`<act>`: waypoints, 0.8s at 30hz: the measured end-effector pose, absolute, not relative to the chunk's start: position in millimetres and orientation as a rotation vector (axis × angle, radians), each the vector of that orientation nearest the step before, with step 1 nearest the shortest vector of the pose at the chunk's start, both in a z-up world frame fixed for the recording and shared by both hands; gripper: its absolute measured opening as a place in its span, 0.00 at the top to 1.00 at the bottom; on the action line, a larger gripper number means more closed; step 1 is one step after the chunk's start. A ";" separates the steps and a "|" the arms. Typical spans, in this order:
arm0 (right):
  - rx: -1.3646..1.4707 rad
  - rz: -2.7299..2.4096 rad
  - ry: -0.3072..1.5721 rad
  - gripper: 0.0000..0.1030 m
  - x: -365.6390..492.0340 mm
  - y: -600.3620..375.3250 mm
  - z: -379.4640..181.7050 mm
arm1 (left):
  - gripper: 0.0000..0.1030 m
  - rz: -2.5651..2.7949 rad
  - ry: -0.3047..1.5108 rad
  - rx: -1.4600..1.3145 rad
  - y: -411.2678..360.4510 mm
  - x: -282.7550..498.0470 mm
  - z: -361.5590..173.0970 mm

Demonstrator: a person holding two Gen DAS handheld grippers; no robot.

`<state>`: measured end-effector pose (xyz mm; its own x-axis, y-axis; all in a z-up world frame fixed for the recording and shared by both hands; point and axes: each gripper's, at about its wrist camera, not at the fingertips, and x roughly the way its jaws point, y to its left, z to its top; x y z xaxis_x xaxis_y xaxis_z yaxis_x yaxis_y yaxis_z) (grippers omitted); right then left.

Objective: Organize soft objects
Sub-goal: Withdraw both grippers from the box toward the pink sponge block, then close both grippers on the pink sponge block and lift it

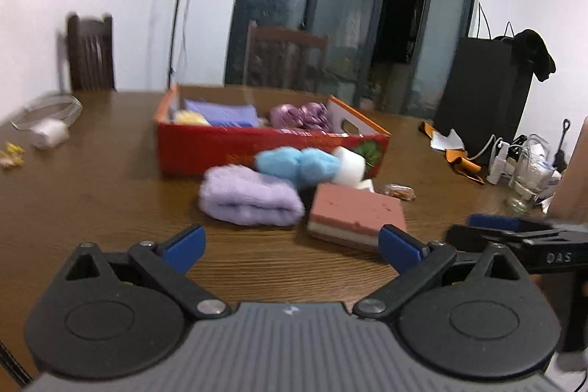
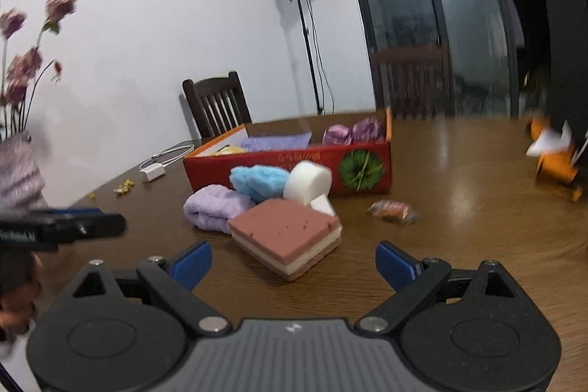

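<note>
A red cardboard box stands on the wooden table and holds a purple cloth, a yellow item and a shiny pink bundle. In front of it lie a lilac folded towel, a blue fluffy cloth, a white foam block and a pink layered sponge. My left gripper is open and empty, short of the towel and sponge. My right gripper is open and empty, just before the sponge.
A wrapped snack lies right of the sponge. A charger with cable, a vase of flowers and yellow crumbs are at the left. A glass jar, orange packaging and a black bag are at the right. Chairs stand behind the table.
</note>
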<state>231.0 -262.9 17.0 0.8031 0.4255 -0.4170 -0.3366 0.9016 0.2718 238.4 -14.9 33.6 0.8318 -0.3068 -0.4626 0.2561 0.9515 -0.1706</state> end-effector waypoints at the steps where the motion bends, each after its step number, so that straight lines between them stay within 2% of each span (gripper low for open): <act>1: 0.248 0.419 0.513 0.15 241.4 -265.1 12.8 | 0.11 -0.307 0.520 -0.113 -19.0 246.8 31.1; 2: 0.290 0.420 0.537 0.17 249.7 -266.6 9.7 | 0.24 -0.314 0.547 -0.117 -25.0 257.4 28.9; 4: 0.366 0.422 0.575 0.35 266.9 -269.9 2.3 | 0.36 -0.356 0.592 -0.128 -32.9 275.7 24.9; 6: 0.407 0.417 0.593 0.44 280.0 -271.3 -4.6 | 0.39 -0.377 0.622 -0.150 -38.4 290.3 20.8; 11: 0.492 0.422 0.609 0.53 303.2 -271.5 -20.9 | 0.40 -0.376 0.654 -0.196 -42.1 318.5 12.7; 13: 0.506 0.417 0.627 0.61 308.6 -270.6 -25.9 | 0.44 -0.390 0.678 -0.232 -39.4 327.7 10.5; 15: 0.515 0.426 0.616 0.64 310.5 -271.0 -26.4 | 0.48 -0.409 0.701 -0.273 -37.2 335.7 7.5; 17: 0.509 0.443 0.633 0.64 315.0 -269.6 -28.3 | 0.60 -0.426 0.724 -0.309 -36.7 341.7 3.7; 20: 0.527 0.462 0.637 0.65 317.1 -272.1 -30.2 | 0.64 -0.426 0.722 -0.319 -37.7 342.8 0.9; 24: 0.551 0.477 0.639 0.66 318.9 -275.7 -32.6 | 0.64 -0.424 0.732 -0.320 -38.3 335.8 1.1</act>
